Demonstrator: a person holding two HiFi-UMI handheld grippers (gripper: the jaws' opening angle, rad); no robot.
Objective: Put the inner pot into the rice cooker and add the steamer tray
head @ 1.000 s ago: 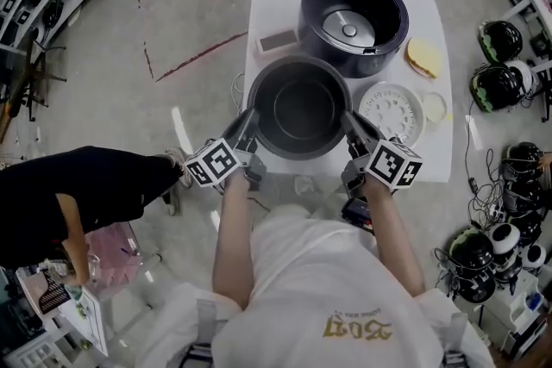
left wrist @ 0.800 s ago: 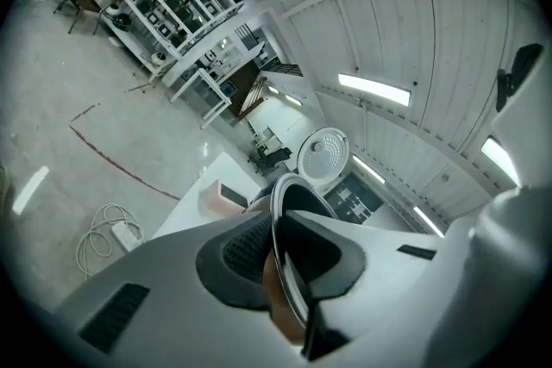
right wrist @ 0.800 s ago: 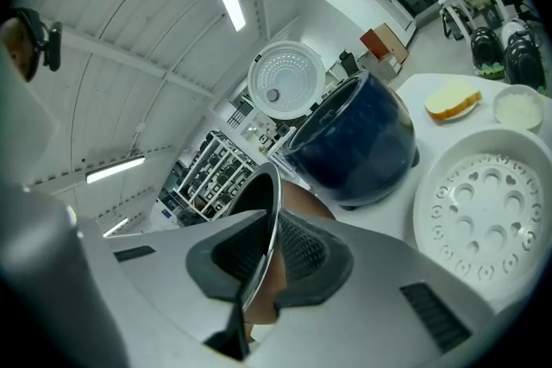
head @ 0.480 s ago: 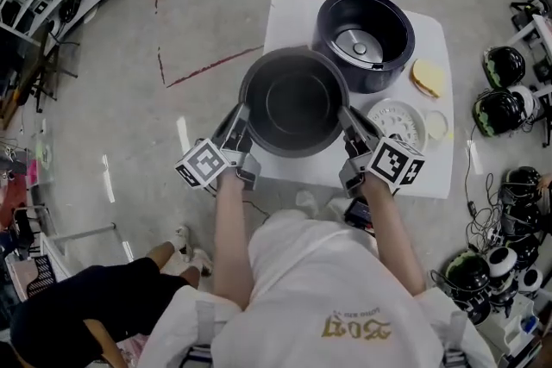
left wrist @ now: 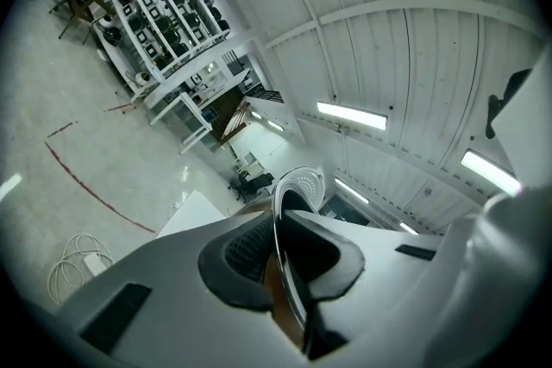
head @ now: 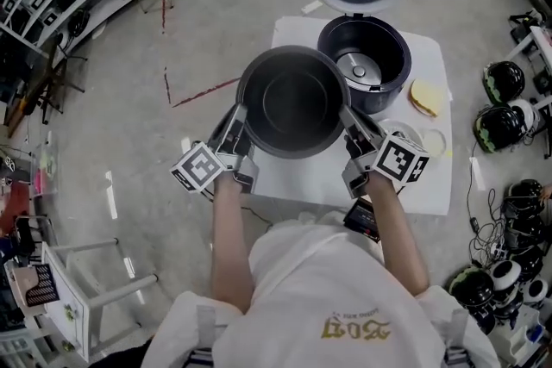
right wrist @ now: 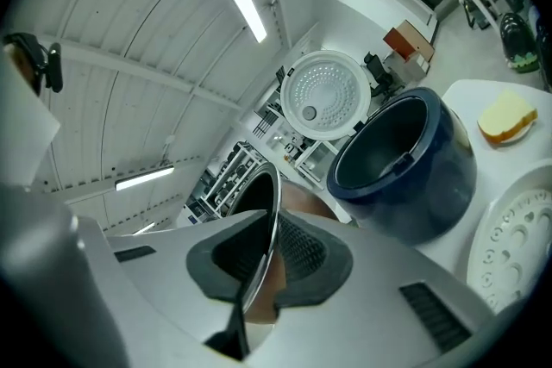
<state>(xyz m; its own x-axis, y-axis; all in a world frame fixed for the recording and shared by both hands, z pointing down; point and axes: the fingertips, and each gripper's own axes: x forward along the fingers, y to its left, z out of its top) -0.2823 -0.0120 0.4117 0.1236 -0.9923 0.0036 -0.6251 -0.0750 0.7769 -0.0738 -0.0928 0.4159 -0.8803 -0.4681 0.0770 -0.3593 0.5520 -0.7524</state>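
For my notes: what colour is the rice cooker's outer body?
The round rice cooker body is dark blue; right gripper view.

left gripper (head: 240, 118) and right gripper (head: 350, 120) hold inner pot (head: 293, 103) beside rice cooker (head: 390, 43).

White shirt (head: 293, 271) — gold print (head: 356, 328)

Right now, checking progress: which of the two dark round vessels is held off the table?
The inner pot, the nearer one, clamped at its rim by the left gripper and right gripper; the rice cooker stands on the table.
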